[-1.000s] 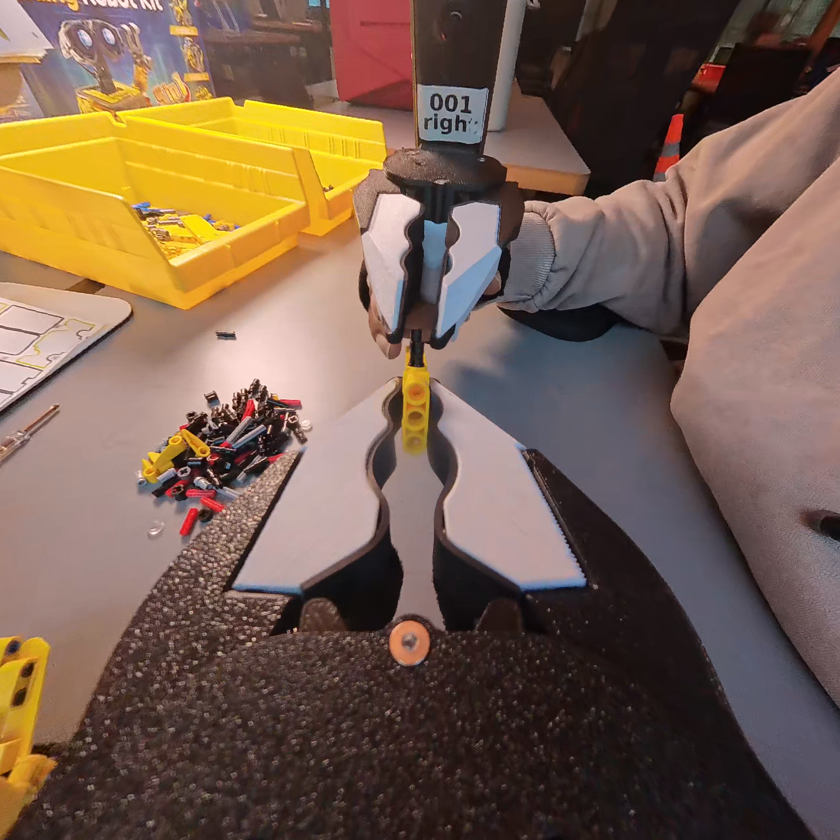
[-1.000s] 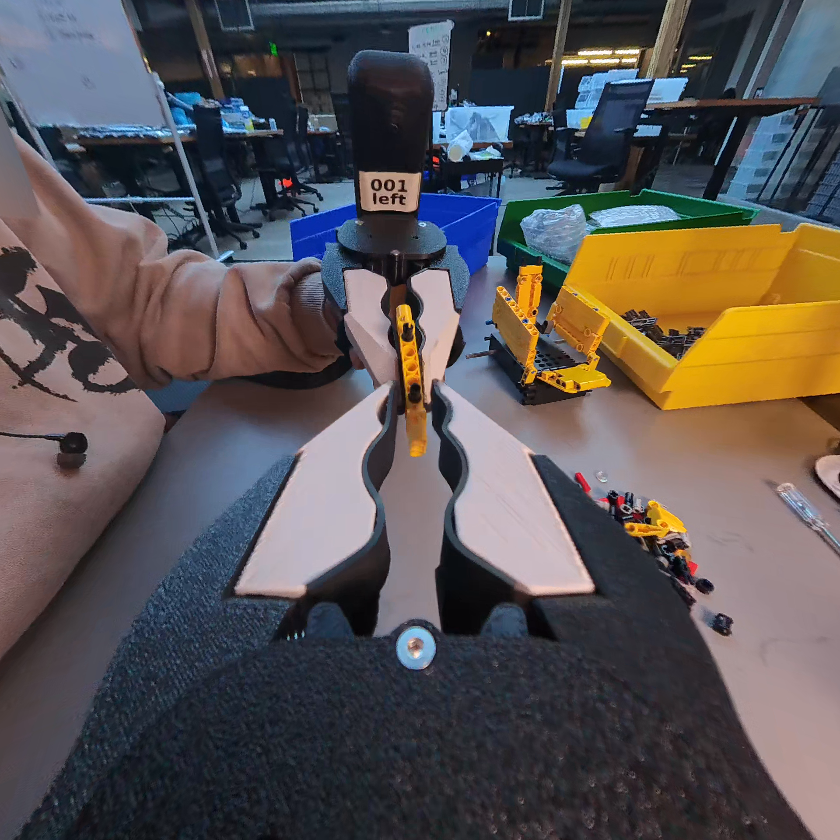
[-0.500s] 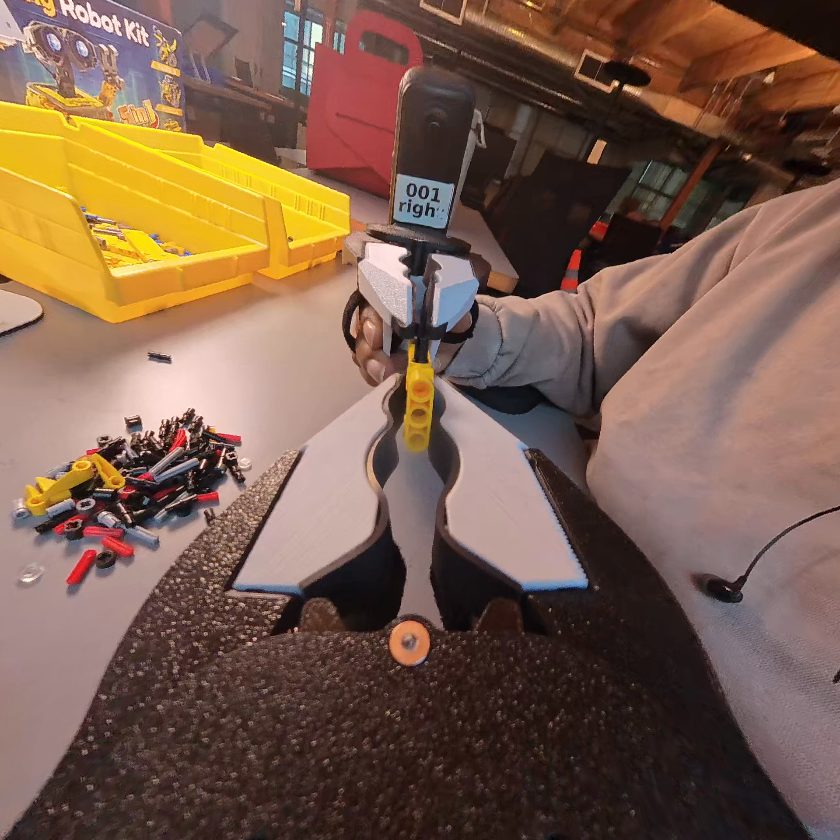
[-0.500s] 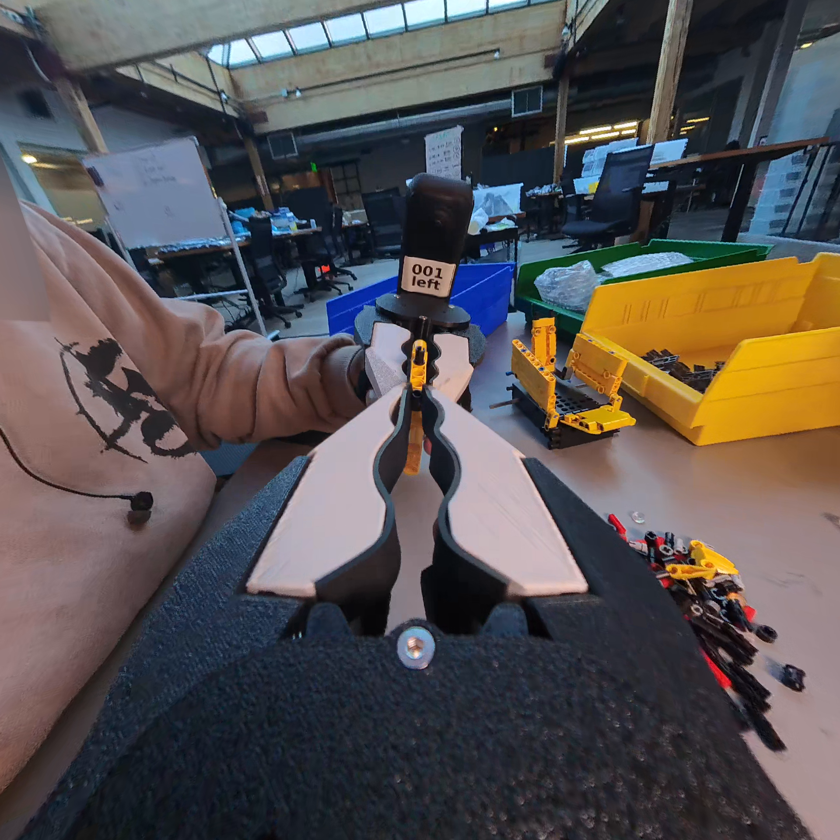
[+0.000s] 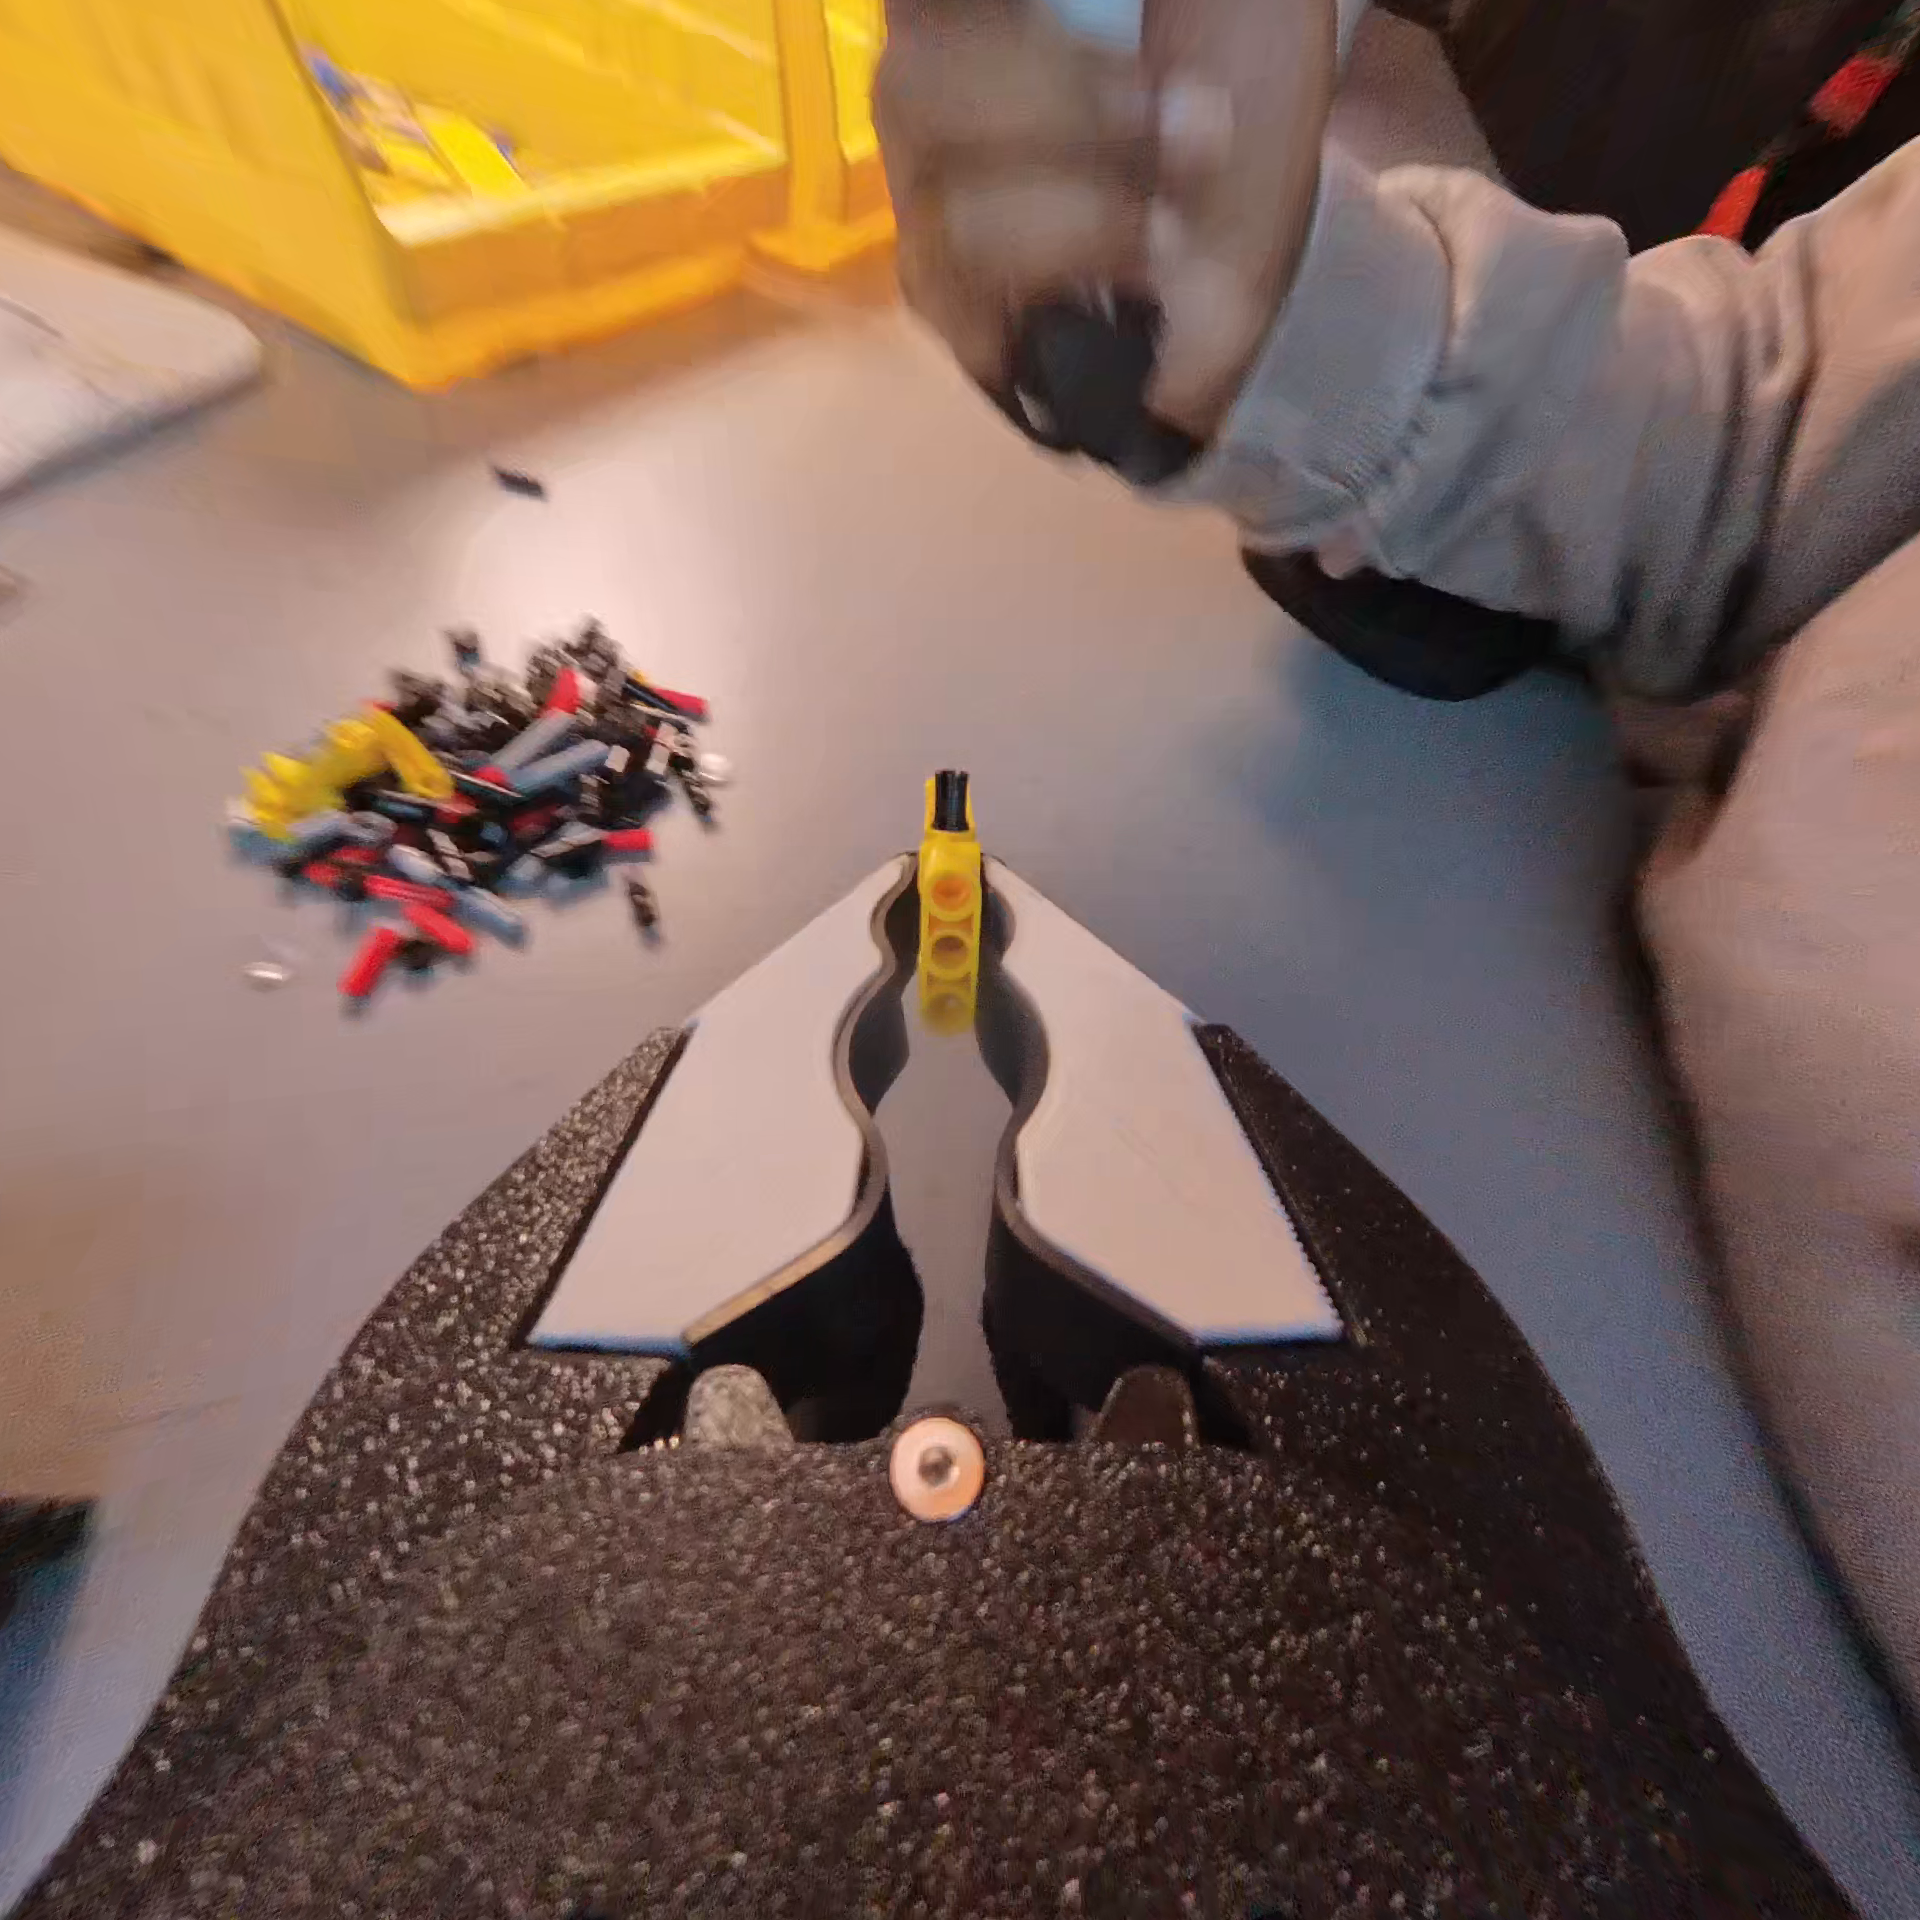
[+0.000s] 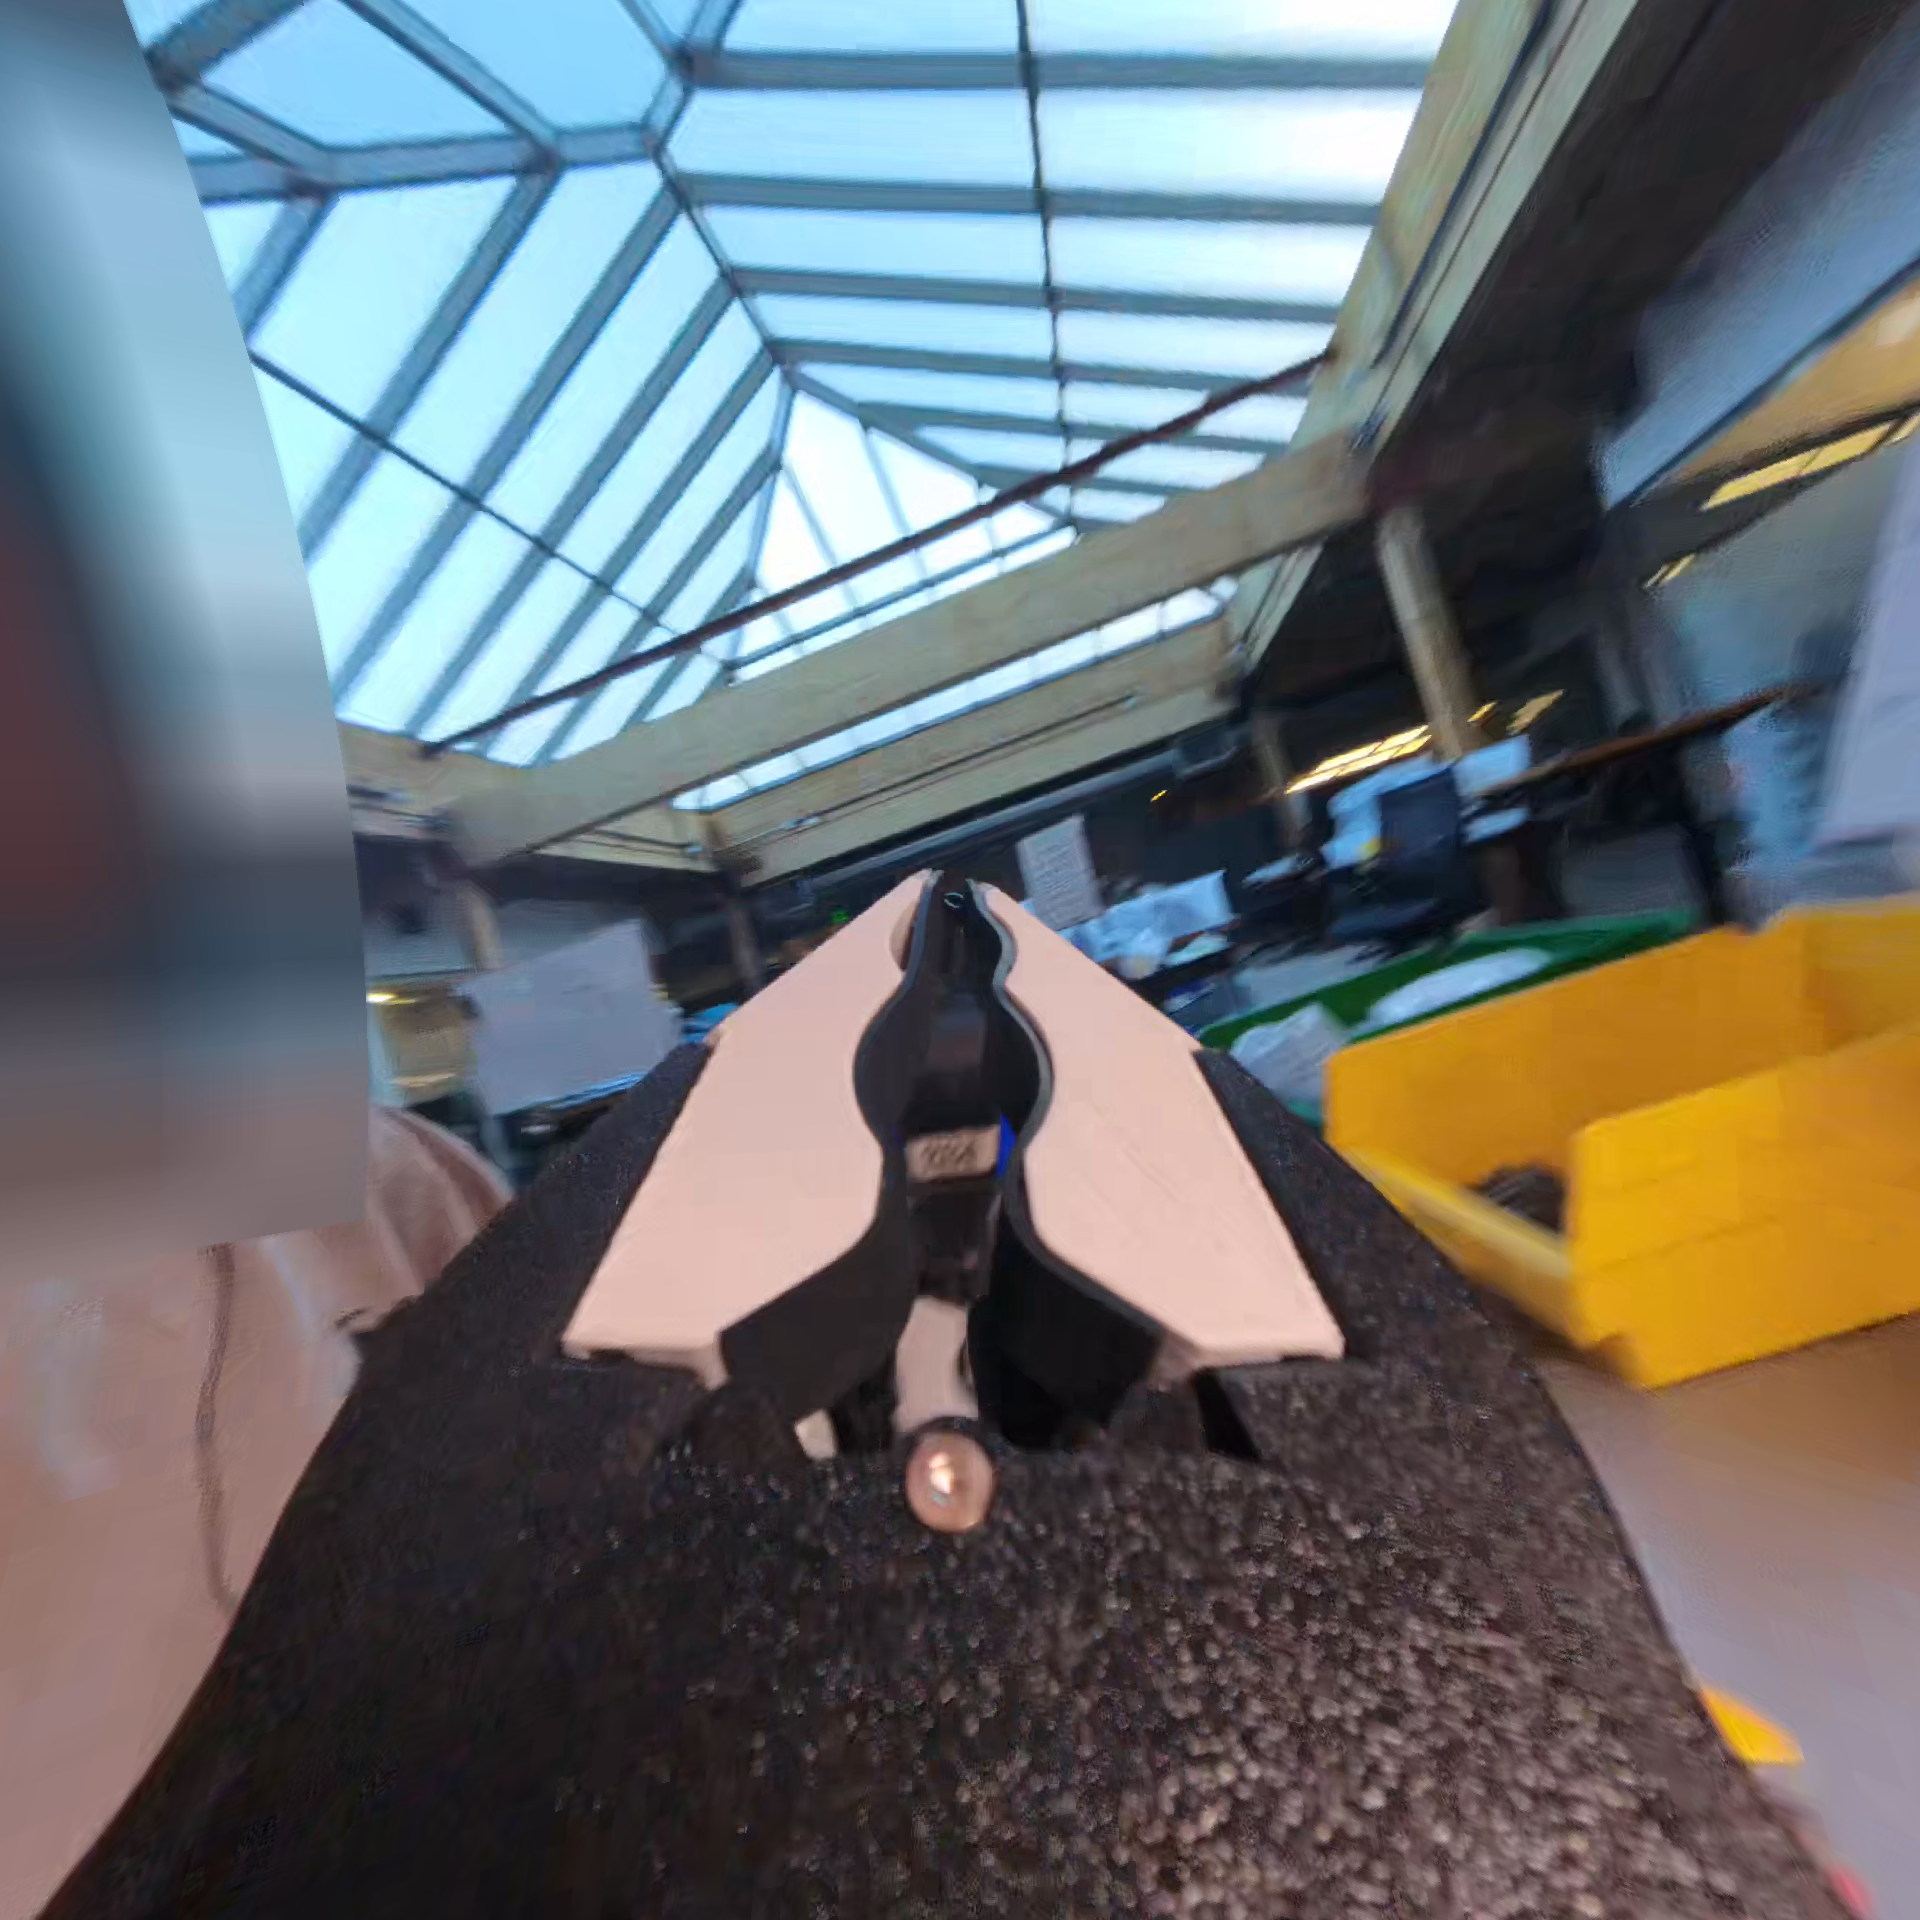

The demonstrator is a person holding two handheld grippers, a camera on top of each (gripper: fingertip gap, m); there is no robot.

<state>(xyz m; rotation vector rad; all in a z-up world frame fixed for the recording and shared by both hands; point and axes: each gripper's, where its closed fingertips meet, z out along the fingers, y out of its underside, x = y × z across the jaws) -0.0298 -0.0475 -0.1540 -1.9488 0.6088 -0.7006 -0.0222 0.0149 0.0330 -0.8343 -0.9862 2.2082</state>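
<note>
My left gripper is shut on a short yellow beam with holes, held above the grey table. A black pin sticks out of the beam's far end. The hand holding the other gripper is a blur at the top of the left wrist view, apart from the beam. My right gripper is tilted up toward the glass roof, its fingers closed together with nothing visible between the tips. The left gripper's black handle shows through the gap behind them.
A pile of small black, red, grey and yellow parts lies on the table to the left. Yellow bins stand at the back; one also shows in the right wrist view, with a green bin behind. A grey sleeve is at right. My right fingertips sit around 20 cm from my left ones.
The right gripper has pulled away from the beam and swung upward, leaving the black pin in the beam's end. The left gripper has tipped down toward the table, still holding the beam.
</note>
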